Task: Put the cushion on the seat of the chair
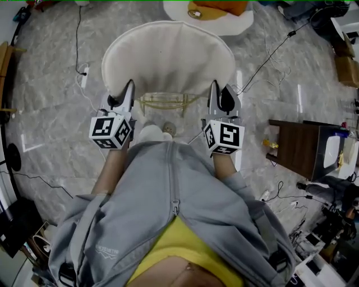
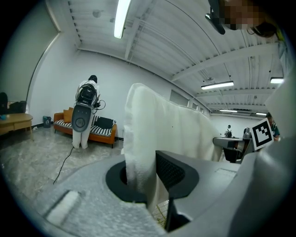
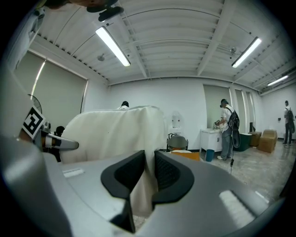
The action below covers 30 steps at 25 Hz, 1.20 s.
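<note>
A cream fluffy cushion (image 1: 168, 59) hangs spread out in front of me, held by its two near corners. My left gripper (image 1: 128, 94) is shut on the left corner, where the cushion (image 2: 152, 134) rises between its jaws. At the right corner my right gripper (image 1: 216, 95) is shut on the cushion (image 3: 115, 134), a fold of which is pinched between its dark pads. Under the cushion's near edge shows a piece of the chair's gold wire frame (image 1: 165, 102). The chair's seat is hidden by the cushion.
A dark wooden side table (image 1: 300, 147) stands at the right. Cables (image 1: 269, 59) trail over the marble floor. A white seat with an orange cushion (image 1: 216, 11) is at the far side. People stand in the room (image 2: 85, 113) (image 3: 227, 127), and a sofa (image 2: 92, 129) lines the wall.
</note>
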Motion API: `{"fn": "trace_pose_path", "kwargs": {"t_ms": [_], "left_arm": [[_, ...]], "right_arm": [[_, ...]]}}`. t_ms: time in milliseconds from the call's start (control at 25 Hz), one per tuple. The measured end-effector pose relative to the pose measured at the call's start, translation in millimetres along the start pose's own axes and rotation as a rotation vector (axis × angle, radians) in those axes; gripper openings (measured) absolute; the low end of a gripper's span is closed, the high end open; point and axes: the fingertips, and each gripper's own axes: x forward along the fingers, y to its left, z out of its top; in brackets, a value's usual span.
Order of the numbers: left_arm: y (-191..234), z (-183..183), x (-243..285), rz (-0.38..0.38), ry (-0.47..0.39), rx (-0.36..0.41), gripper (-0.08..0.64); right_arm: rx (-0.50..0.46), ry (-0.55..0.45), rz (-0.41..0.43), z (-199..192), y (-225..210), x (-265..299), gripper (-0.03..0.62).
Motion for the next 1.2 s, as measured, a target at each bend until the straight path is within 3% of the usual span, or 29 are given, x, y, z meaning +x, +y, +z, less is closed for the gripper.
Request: {"fn": "trace_pose_path", "kwargs": {"t_ms": [480,1200], "left_arm": [[25.4,-35.2,23.2,-0.034,0.125,-0.027,0.061],[63.5,-168.1,79.9,-0.05,0.312,-0.106,0.061]], "right_arm": [[0.027,0.119,-0.045,-42.7,8.0,17.9,0.055],[0.021,0.323,-0.052,-179.5,0.0,64.8,0.054]]}}
